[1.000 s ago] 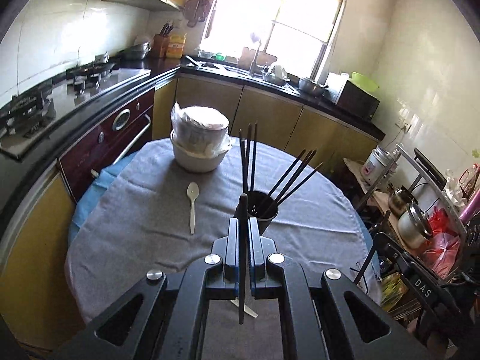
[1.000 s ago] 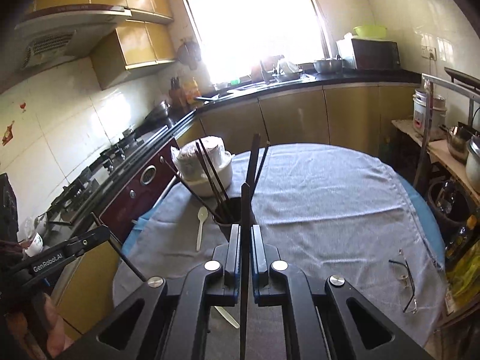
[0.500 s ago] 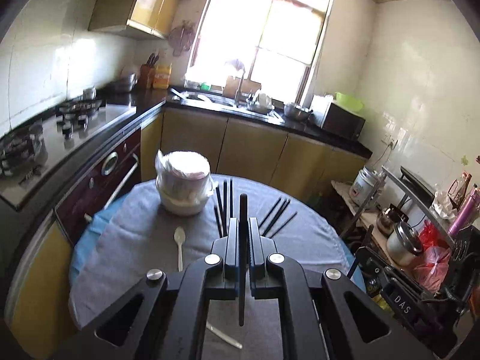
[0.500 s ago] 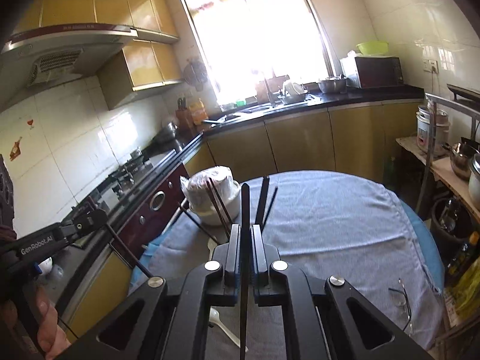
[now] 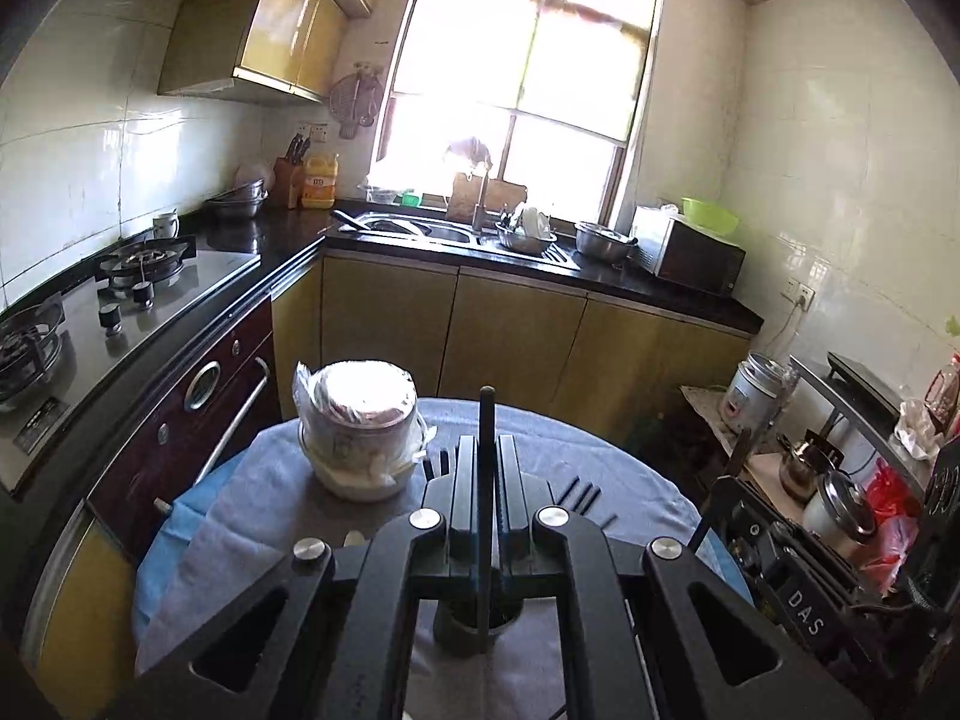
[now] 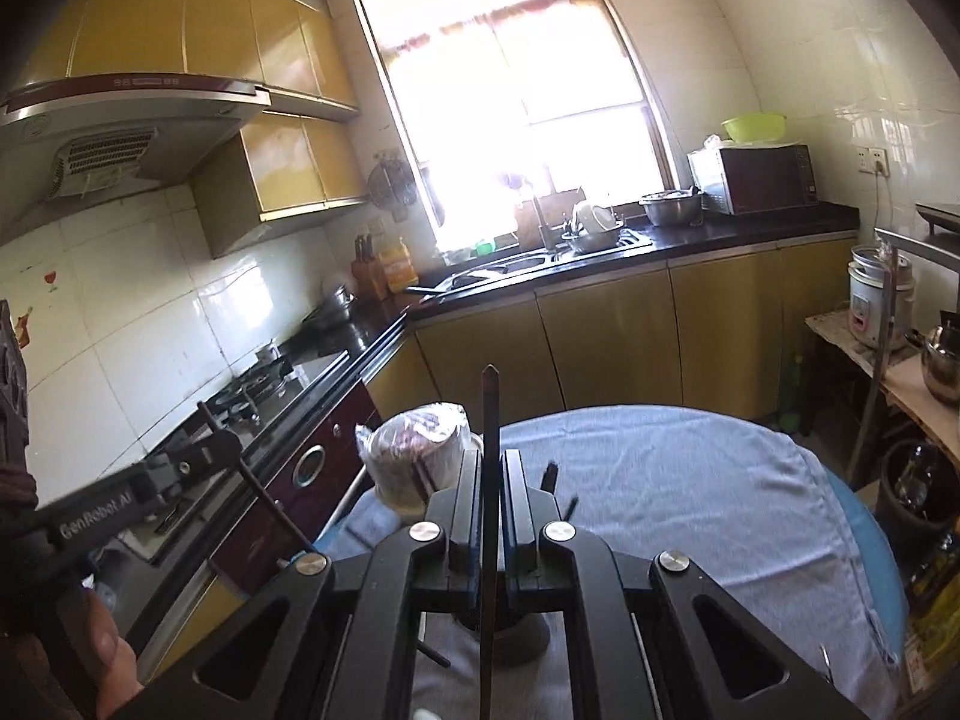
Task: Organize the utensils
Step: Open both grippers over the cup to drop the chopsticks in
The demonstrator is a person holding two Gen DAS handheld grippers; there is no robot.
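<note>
Holding one dark chopstick apiece, both grippers stood above the round table [image 5: 252, 516] with its grey cloth. In the left wrist view, the left gripper [image 5: 486, 462] was closed on a chopstick [image 5: 486, 480] that ran upright through the centre of the frame, its lower end reaching down to the dark holder cup [image 5: 474, 630] seen low in the frame, between the gripper's arms. Whether that end had entered the cup's mouth or only hung at it, I could not tell. In the right wrist view, the right gripper [image 6: 491, 474] was likewise clamped on its own chopstick [image 6: 489, 480], whose lower part crossed in front of the same cup [image 6: 510, 630] at lower centre. Tips of other chopsticks [image 5: 579, 492] already standing in the cup showed just right of the left gripper's fingers. A plastic-wrapped stack of bowls [image 5: 360, 432] sat on the cloth at left of centre, apart from the cup.

The step in hand looked to be dropping these two sticks into the cup. Doing it well would call for keeping each stick near vertical, centring its lower end over the opening, lowering until the end was clearly inside the rim, and only then releasing. Letting go one at a time seemed wiser, since the two grippers were crowded close and the leaning sticks could deflect a newcomer or tip the light cup.
</note>
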